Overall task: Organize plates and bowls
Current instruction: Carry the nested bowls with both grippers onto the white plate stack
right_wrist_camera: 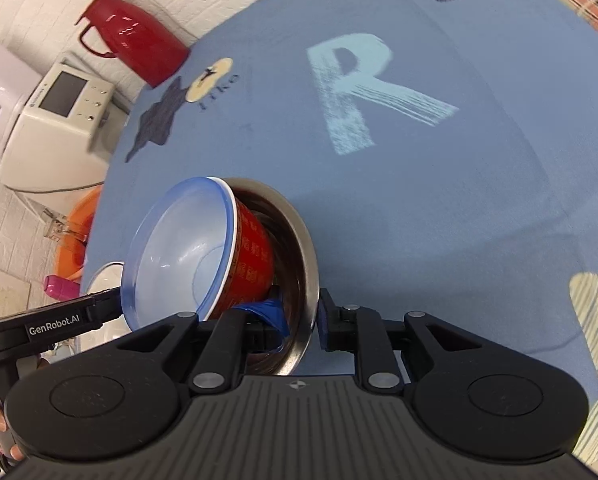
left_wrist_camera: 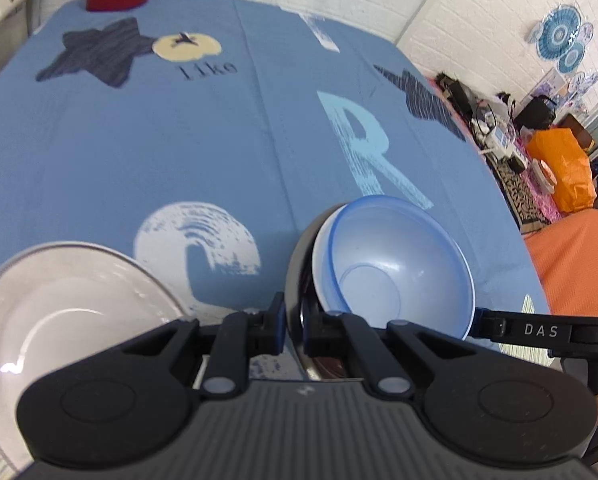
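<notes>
A steel bowl [left_wrist_camera: 293, 280] is held above the blue tablecloth, tipped on its side. Nested in it is a red bowl [right_wrist_camera: 255, 252] with a pale blue inside [left_wrist_camera: 391, 268]. My left gripper [left_wrist_camera: 294, 326] is shut on the steel rim at the bowl's left side. My right gripper [right_wrist_camera: 301, 322] is shut on the steel rim [right_wrist_camera: 313, 280] at the opposite side, one pad inside the bowl and one outside. Each view shows the other gripper's fingers [left_wrist_camera: 519, 330] [right_wrist_camera: 59, 324] reaching in behind the blue rim. A clear glass plate [left_wrist_camera: 59, 320] lies on the table at lower left.
A red jug [right_wrist_camera: 135, 44] stands at the table's far corner. Beside the table are a white appliance [right_wrist_camera: 59, 116], an orange basin [right_wrist_camera: 79, 232] and a pink bottle [right_wrist_camera: 59, 286]. Right of the table lie an orange cloth [left_wrist_camera: 571, 260] and floor clutter.
</notes>
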`<action>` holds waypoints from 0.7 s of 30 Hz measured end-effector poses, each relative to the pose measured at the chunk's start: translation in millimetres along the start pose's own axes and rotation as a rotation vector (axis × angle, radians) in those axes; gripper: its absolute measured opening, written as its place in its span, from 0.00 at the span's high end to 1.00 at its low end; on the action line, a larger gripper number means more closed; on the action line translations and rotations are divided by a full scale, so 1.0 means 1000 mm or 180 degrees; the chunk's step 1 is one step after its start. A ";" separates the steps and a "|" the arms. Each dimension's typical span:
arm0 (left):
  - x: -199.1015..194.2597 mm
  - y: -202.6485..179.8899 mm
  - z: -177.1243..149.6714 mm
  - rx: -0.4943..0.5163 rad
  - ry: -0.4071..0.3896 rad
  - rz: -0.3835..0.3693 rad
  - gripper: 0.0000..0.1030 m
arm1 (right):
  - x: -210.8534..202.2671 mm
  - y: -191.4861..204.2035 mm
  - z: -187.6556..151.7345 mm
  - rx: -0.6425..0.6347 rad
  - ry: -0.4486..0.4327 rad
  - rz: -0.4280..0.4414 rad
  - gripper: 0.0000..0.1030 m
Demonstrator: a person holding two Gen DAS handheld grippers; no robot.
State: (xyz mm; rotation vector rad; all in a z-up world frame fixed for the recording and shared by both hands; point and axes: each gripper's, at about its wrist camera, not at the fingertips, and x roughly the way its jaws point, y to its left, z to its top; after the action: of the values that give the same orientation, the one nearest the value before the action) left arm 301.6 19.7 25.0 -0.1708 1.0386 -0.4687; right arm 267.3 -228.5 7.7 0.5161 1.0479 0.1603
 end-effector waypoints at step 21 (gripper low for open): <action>-0.096 0.138 -0.058 -0.0675 -0.0274 0.0601 1.00 | 0.088 0.153 -0.038 -0.0910 0.0710 0.0204 0.98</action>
State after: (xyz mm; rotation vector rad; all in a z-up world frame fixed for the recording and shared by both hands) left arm 251.4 190.5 22.6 -0.2762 1.0079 -0.1781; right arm 296.2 -50.8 -3.3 0.2760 1.2025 0.4258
